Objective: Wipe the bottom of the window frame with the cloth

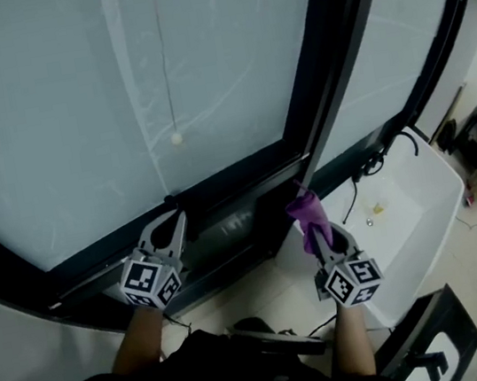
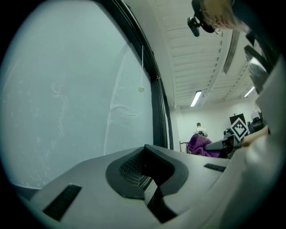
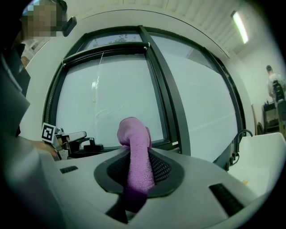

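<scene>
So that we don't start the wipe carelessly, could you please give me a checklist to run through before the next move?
1. Cloth clamped in right claw: ok.
2. Cloth sticks out past the claw's tip: ok.
3. Cloth touching the bottom frame: cannot tell; it is close to it, by the upright bar.
4. Left claw empty: ok.
5. Wipe path leftward free: not ok; the left claw is at the frame there.
6. Black cable apart from the cloth: ok.
</scene>
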Demonstrator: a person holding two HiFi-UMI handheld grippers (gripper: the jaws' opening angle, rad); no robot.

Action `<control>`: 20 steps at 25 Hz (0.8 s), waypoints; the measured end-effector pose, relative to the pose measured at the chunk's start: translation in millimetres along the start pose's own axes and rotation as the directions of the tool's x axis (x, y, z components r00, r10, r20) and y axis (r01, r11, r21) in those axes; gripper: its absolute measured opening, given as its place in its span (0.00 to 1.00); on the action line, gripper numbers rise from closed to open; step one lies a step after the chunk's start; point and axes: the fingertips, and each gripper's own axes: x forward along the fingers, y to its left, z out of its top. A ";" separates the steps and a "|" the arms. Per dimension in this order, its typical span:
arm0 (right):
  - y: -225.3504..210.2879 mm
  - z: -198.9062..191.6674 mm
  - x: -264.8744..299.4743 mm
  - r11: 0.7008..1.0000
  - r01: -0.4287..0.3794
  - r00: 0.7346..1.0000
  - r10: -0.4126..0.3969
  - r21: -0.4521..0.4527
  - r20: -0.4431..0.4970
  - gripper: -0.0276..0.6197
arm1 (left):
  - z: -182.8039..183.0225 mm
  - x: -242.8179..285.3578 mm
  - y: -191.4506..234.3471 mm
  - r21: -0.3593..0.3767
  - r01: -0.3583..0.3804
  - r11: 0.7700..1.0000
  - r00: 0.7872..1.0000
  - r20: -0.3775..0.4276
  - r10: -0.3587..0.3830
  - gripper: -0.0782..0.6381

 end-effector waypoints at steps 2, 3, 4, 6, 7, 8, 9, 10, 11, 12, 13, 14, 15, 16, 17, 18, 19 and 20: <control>3.7 2.2 -3.3 1.000 0.000 1.000 0.000 -0.006 0.005 0.16 | -0.4 -0.8 0.2 -0.023 0.003 1.000 1.000 0.000 -0.003 0.11; 5.3 3.1 -3.7 1.000 0.002 1.000 -0.002 -0.013 0.005 0.16 | -0.2 -0.5 -0.6 -0.024 0.007 1.000 1.000 -0.001 -0.007 0.11; 7.1 4.3 -3.0 1.000 0.002 1.000 -0.002 -0.025 0.005 0.16 | 0.0 0.0 -1.4 -0.021 0.010 1.000 1.000 -0.001 -0.010 0.11; 12.5 6.8 0.6 0.999 -0.006 1.000 0.006 -0.049 0.004 0.16 | 0.1 0.8 -2.6 -0.017 0.016 1.000 1.000 -0.004 -0.017 0.11; 16.0 7.9 3.0 0.998 -0.013 1.000 0.013 -0.057 0.004 0.16 | 0.0 1.1 -3.0 -0.013 0.021 1.000 1.000 -0.006 -0.021 0.11; 19.3 8.7 5.5 0.998 -0.022 1.000 0.022 -0.060 0.005 0.16 | -0.1 1.2 -2.9 -0.010 0.024 1.000 1.000 -0.008 -0.024 0.11; 22.4 9.2 8.0 0.998 -0.031 1.000 0.031 -0.061 0.006 0.16 | -0.4 1.0 -2.5 -0.009 0.022 1.000 1.000 -0.008 -0.023 0.11; 25.1 9.4 10.2 0.997 -0.038 0.999 0.039 -0.061 0.006 0.16 | -0.6 0.7 -2.4 -0.009 0.021 1.000 1.000 -0.008 -0.021 0.11; 27.1 9.7 12.3 0.997 -0.045 0.999 0.046 -0.062 0.007 0.16 | -0.4 0.7 -2.5 -0.010 0.022 1.000 1.000 -0.006 -0.022 0.11; 28.7 10.1 14.3 0.997 -0.052 0.999 0.052 -0.062 0.008 0.16 | -0.2 0.8 -2.7 -0.011 0.021 1.000 1.000 -0.004 -0.021 0.11; 30.1 10.6 16.2 0.996 -0.058 0.998 0.058 -0.061 0.010 0.16 | -0.1 0.7 -2.6 -0.013 0.019 1.000 1.000 -0.001 -0.019 0.11; 31.3 11.2 18.2 0.996 -0.063 0.998 0.064 -0.061 0.013 0.16 | -0.2 0.5 -2.4 -0.016 0.017 1.000 1.000 0.001 -0.017 0.11; 32.7 11.7 20.0 0.996 -0.068 0.997 0.069 -0.060 0.016 0.16 | -0.4 0.3 -2.4 -0.017 0.019 1.000 1.000 0.001 -0.018 0.11; 34.1 12.1 21.7 0.996 -0.072 0.997 0.073 -0.059 0.019 0.16 | -0.7 0.0 -2.7 -0.016 0.023 1.000 1.000 0.001 -0.023 0.11; 35.5 12.4 23.4 0.995 -0.076 0.997 0.078 -0.057 0.022 0.16 | -1.0 -0.1 -3.3 -0.014 0.028 1.000 1.000 -0.001 -0.028 0.11; 36.7 12.7 25.3 0.995 -0.080 0.996 0.082 -0.054 0.026 0.16 | -1.3 0.0 -4.2 -0.011 0.033 0.999 0.999 -0.002 -0.033 0.11; 37.7 13.1 27.6 0.995 -0.084 0.996 0.086 -0.051 0.030 0.16 | -1.4 0.4 -4.9 -0.006 0.036 0.999 0.999 -0.003 -0.036 0.11; 38.6 13.6 30.7 0.995 -0.087 0.995 0.089 -0.047 0.034 0.16 | -1.3 1.0 -5.2 -0.002 0.037 0.999 0.999 -0.004 -0.037 0.11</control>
